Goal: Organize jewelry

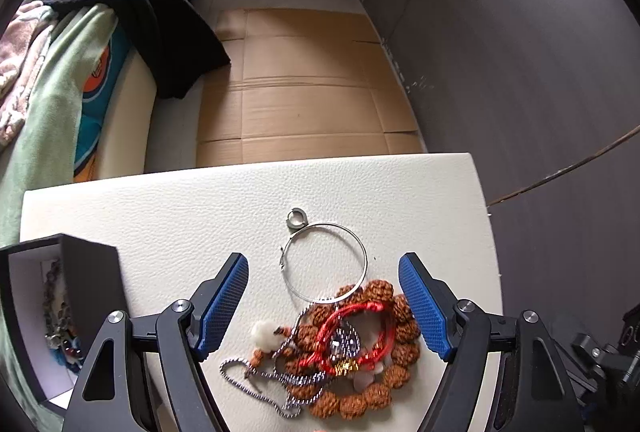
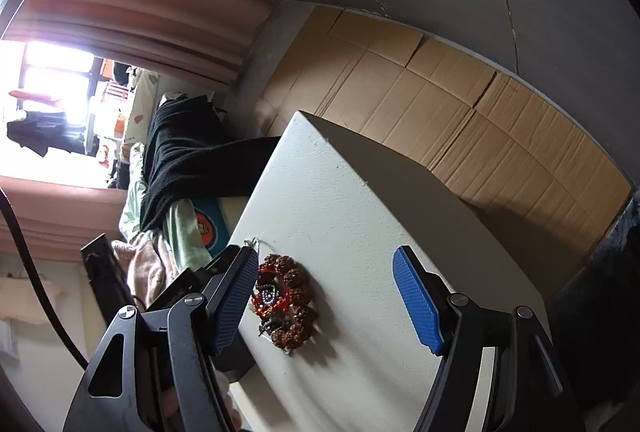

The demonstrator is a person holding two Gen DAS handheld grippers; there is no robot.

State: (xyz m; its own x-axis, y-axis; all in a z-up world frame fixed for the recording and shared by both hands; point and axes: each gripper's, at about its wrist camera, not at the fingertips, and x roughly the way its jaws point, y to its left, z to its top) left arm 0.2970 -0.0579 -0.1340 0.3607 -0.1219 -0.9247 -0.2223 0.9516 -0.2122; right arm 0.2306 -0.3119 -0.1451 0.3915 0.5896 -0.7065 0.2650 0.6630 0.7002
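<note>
A pile of jewelry lies on the white leather-textured table (image 1: pixel 160 208): a brown bead bracelet (image 1: pixel 372 392), a red cord bracelet (image 1: pixel 356 332), a silver ball chain (image 1: pixel 256 376), a thin silver hoop (image 1: pixel 326 262) and a small silver ring (image 1: pixel 297 219). My left gripper (image 1: pixel 324 306) is open, its blue pads on either side of the pile, just above it. An open black jewelry box (image 1: pixel 64 312) with beads inside stands at the left. In the right wrist view the pile (image 2: pixel 286 304) lies near the left pad of my open, empty right gripper (image 2: pixel 326 298).
Flattened cardboard (image 1: pixel 304 84) covers the floor beyond the table's far edge. A black cloth (image 1: pixel 152 0) and green bedding (image 1: pixel 52 92) lie on a bed at the left. A dark wall panel (image 1: pixel 520 52) stands at the right. Curtains (image 2: pixel 132 16) hang by a bright window.
</note>
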